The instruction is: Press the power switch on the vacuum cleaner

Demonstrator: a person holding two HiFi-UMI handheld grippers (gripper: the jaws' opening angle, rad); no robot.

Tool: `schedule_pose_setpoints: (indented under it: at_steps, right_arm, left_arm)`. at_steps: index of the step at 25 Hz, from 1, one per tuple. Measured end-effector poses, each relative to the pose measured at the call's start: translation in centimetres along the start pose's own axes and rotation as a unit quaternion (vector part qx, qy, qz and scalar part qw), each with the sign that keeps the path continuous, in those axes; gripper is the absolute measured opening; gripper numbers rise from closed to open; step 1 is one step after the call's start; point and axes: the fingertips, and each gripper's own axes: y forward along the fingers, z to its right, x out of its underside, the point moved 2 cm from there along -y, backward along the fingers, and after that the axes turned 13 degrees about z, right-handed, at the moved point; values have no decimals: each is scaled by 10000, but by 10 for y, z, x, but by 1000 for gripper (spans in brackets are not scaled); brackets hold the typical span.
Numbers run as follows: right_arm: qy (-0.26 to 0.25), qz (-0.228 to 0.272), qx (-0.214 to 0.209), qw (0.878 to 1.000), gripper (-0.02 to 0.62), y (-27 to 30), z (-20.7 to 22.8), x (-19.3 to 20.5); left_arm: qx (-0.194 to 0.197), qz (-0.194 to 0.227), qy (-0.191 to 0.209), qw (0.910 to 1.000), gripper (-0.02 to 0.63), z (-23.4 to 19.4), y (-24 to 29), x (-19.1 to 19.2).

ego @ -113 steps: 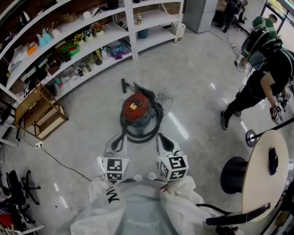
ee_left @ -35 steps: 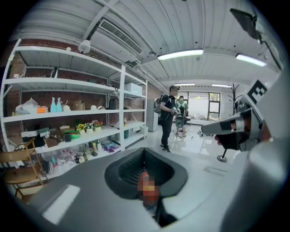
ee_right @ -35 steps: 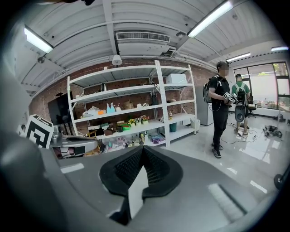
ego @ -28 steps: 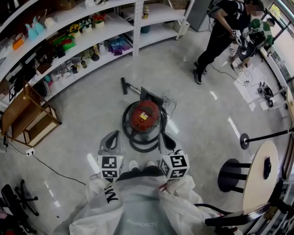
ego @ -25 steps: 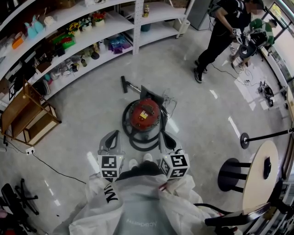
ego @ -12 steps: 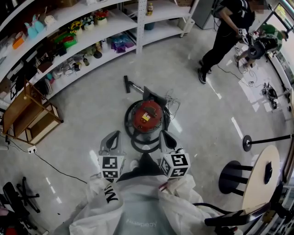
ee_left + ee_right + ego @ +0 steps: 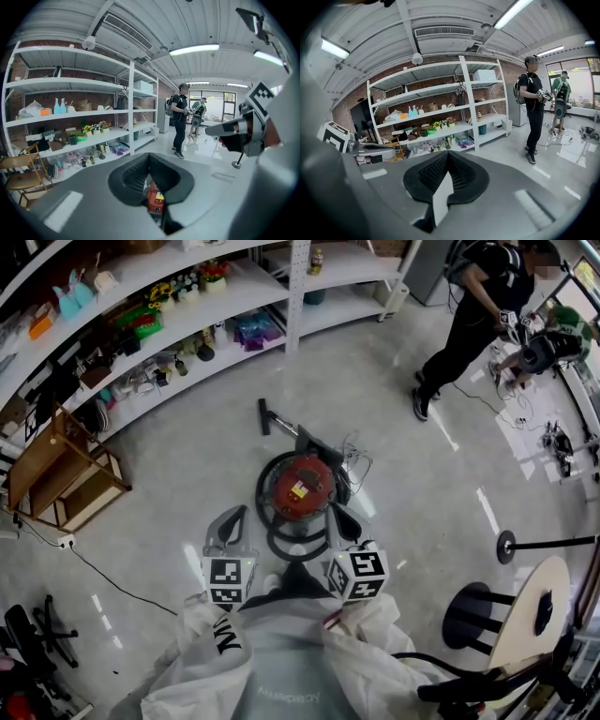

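The vacuum cleaner (image 7: 302,487) is a red round canister with a yellow label on top. It stands on the floor just ahead of me, with its black hose (image 7: 281,538) looped around it and its nozzle (image 7: 264,416) lying farther out. No power switch can be made out. My left gripper (image 7: 232,514) is to the left of the canister and short of it, its jaws together. My right gripper (image 7: 336,512) hangs shut near the hose loop's right side. Through the narrow slit under the left gripper (image 7: 149,157) the vacuum cleaner (image 7: 155,199) shows. The right gripper (image 7: 447,154) points toward the shelves.
Long white shelves (image 7: 178,310) full of small goods run along the far left. A wooden chair (image 7: 66,474) stands at the left, with a cable (image 7: 112,570) on the floor. A person (image 7: 473,320) stands far right. A round table (image 7: 530,610), black stool (image 7: 466,608) and stanchion base (image 7: 507,546) are at the right.
I have stepped closer to the vacuum cleaner, which now lies just beyond the gripper tips. The other person has walked from the right side to the far right. Both grippers stay shut.
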Motion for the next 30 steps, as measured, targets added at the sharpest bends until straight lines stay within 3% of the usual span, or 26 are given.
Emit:
schedule_pose_setpoints:
  at_steps: [19, 30]
  right_arm:
    - [283, 130, -104, 9995, 0, 27, 54, -13]
    - [497, 65, -277, 9984, 0, 38, 70, -5]
  left_arm:
    - [-55, -70, 330, 9994, 0, 22, 57, -20]
    - [-141, -180, 498, 9985, 0, 36, 64, -26]
